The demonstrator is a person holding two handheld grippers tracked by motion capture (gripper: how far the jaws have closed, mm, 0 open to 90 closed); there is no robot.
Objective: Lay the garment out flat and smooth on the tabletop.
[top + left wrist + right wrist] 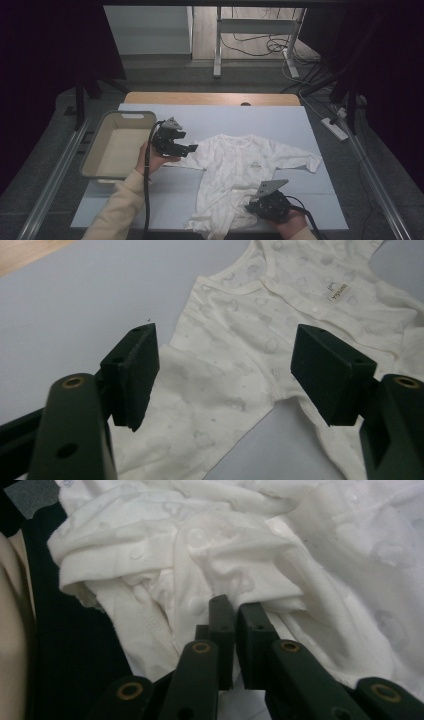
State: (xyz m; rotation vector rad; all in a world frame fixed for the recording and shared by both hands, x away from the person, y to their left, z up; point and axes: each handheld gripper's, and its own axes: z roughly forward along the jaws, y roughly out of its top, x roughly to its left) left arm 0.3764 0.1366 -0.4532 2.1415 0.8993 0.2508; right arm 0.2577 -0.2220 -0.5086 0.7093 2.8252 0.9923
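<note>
1. A white baby romper [235, 172] lies spread on the pale blue surface [280, 125], sleeves out to both sides, its lower end bunched at the near edge.
2. The right tool [254, 206] has its jaws pressed together, pinching a fold of the romper's bunched hem [240, 580].
3. The left tool [189, 148] hovers over the left sleeve [200, 410], jaws spread wide and holding nothing.
4. A grey plastic bin [100, 145] sits at the surface's left edge.

The left gripper [222, 375] holds its two black jaws wide apart above the sleeve of a white patterned cotton baby garment [260, 325], which lies flat on the pale blue-grey bench [75, 305] and spreads toward one o'clock.
</note>
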